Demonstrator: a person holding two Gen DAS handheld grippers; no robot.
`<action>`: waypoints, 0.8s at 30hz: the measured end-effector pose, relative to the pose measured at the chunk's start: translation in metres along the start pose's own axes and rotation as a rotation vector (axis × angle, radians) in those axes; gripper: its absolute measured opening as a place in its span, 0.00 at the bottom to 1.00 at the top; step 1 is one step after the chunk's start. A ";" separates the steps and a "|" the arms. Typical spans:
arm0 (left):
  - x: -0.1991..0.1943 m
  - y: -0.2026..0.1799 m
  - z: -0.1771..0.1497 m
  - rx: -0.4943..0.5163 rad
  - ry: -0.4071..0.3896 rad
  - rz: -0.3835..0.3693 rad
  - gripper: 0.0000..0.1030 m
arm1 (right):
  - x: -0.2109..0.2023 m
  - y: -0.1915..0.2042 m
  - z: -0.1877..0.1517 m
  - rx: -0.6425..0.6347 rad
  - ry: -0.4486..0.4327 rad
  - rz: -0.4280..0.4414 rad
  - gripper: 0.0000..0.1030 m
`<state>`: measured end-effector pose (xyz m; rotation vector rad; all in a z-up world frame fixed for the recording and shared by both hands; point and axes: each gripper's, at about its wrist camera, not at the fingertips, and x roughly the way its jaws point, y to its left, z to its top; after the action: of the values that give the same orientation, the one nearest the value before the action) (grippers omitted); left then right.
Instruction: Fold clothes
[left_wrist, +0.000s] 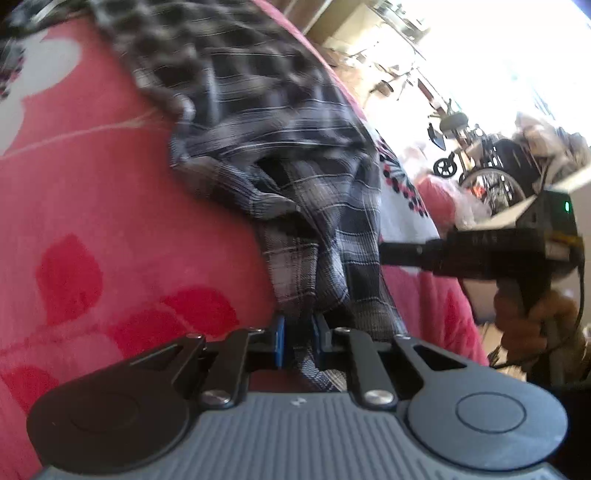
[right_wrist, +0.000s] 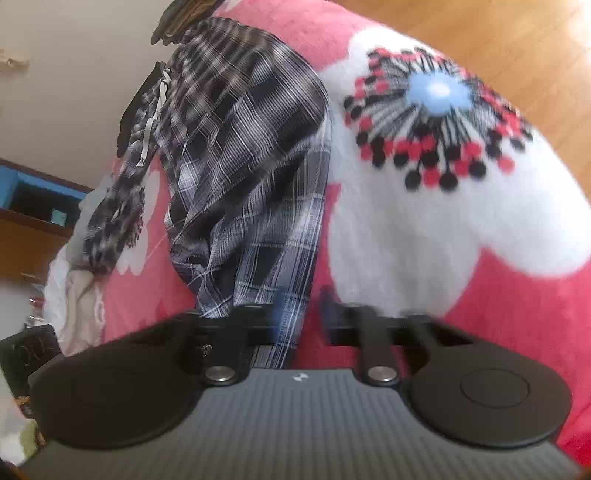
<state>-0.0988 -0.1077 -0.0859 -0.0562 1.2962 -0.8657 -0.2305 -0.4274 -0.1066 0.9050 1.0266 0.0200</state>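
My left hand-held gripper (left_wrist: 298, 341) clamped on plaid pants (left_wrist: 280, 155) hem. My right hand-held gripper (right_wrist: 301, 314) pinches other edge, blurred. Pants on red blanket (left_wrist: 92, 206).

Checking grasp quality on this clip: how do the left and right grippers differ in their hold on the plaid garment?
The left gripper has its fingers closed tight on the plaid garment. The right gripper shows a wider gap, with fabric against only one finger; whether it grips is unclear. Both meet the garment's near edge, above the red floral blanket.

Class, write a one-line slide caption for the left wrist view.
Left tongs pinch the plaid garment on a pink floral blanket; right tongs reach in.
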 end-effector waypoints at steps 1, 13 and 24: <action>0.000 0.002 0.000 -0.009 -0.003 0.002 0.02 | -0.004 0.001 0.002 -0.016 -0.008 -0.014 0.00; -0.002 0.034 0.001 -0.158 0.071 -0.041 0.02 | -0.039 -0.002 0.024 -0.118 -0.060 -0.089 0.03; 0.021 0.020 0.004 -0.088 0.163 -0.093 0.04 | 0.018 0.021 0.027 -0.077 0.075 -0.020 0.03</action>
<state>-0.0849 -0.1077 -0.1116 -0.1183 1.4937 -0.9066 -0.1928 -0.4234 -0.1009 0.8287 1.0974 0.0764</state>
